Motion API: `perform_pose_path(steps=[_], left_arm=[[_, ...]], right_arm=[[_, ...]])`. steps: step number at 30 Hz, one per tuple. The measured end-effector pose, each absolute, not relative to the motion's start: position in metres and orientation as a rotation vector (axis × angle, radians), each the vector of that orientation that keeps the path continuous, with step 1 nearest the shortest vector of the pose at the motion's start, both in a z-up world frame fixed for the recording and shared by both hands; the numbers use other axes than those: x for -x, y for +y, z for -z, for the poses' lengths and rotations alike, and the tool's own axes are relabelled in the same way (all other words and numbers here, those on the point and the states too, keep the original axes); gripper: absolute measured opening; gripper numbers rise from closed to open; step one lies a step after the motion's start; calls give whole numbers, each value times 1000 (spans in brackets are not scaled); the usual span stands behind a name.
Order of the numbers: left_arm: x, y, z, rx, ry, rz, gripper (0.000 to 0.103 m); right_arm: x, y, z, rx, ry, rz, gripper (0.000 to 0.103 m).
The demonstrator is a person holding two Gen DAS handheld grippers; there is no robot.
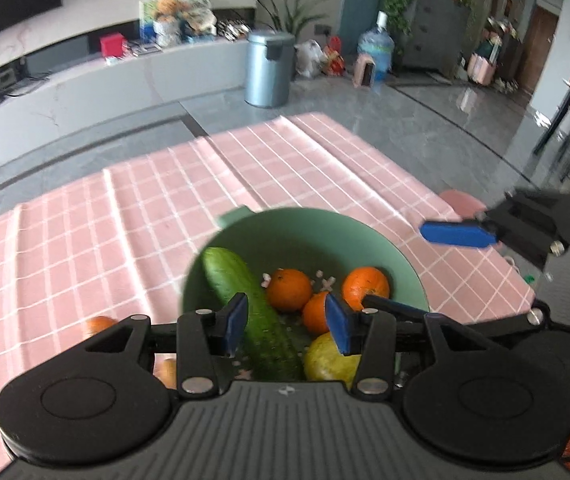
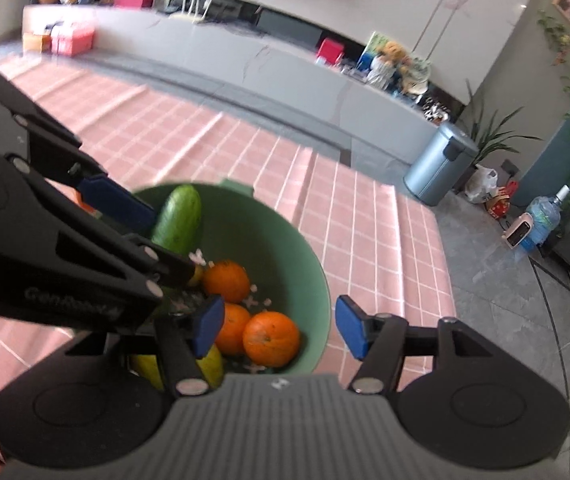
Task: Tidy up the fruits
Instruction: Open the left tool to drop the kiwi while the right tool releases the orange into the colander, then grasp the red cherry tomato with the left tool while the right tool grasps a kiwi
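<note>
A green bowl (image 1: pixel 401 256) stands on the pink checked tablecloth and holds a cucumber (image 1: pixel 253 308), three oranges (image 1: pixel 289 290) and a yellow-green fruit (image 1: pixel 325 364). My left gripper (image 1: pixel 287 324) is open above the bowl, its pads on either side of the cucumber's near end, gripping nothing. My right gripper (image 2: pixel 277 326) is open and empty over the bowl's (image 2: pixel 309 264) right rim, above the oranges (image 2: pixel 271 338). The cucumber (image 2: pixel 179 218) leans on the far left wall. The left gripper (image 2: pixel 117 200) reaches in from the left.
Two more orange fruits (image 1: pixel 99 325) lie on the tablecloth (image 1: pixel 125 216) left of the bowl, partly hidden by my left gripper. The right gripper (image 1: pixel 461 234) shows at the right. The table's right edge drops to a grey floor with a bin (image 2: pixel 439 168).
</note>
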State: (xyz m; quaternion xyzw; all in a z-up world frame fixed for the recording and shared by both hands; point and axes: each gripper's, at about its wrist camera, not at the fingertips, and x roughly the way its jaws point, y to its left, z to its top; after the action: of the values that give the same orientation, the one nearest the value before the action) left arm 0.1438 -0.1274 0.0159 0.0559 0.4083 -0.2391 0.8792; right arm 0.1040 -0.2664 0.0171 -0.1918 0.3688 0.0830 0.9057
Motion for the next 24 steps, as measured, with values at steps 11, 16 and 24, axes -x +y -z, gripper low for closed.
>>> perform_pose_path(steps=[11, 16, 24], left_arm=[[-112, -63, -35, -94, 786, 427, 54], [-99, -33, -28, -83, 795, 387, 54], [-91, 7, -10, -62, 807, 362, 54]], right_arm=[[-50, -221, -30, 218, 664, -173, 58], [-33, -201, -25, 118, 669, -181, 58], [-17, -170, -13, 26, 671, -184, 57]])
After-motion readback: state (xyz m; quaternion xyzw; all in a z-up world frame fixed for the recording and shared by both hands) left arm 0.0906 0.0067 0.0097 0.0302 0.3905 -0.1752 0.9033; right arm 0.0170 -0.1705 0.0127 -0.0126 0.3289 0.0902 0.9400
